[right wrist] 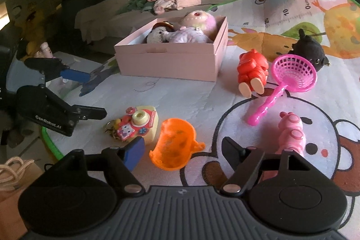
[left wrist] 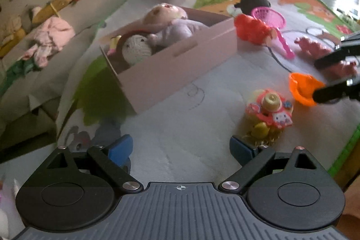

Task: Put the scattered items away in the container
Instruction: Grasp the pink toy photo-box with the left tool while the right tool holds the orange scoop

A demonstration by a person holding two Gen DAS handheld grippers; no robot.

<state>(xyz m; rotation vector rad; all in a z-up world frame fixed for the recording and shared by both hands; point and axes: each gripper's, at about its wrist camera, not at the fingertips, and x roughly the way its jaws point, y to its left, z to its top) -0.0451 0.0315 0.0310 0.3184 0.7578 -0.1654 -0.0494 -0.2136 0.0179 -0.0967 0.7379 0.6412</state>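
Lining up the right gripper (right wrist: 183, 150) on the orange cup (right wrist: 174, 144), tipped on its side on the play mat (right wrist: 180, 96): jaws spread, cup between them, nothing gripped. Left gripper (left wrist: 181, 149) is wide open and empty, near the toy camera (left wrist: 268, 111). Pink box (right wrist: 166, 60) sits far left of centre, soft toys already inside. Next likely: close on the cup, carry it to the box. Readable: "GenRobot.AI" on the left gripper, "10" and "0cm" on the mat.
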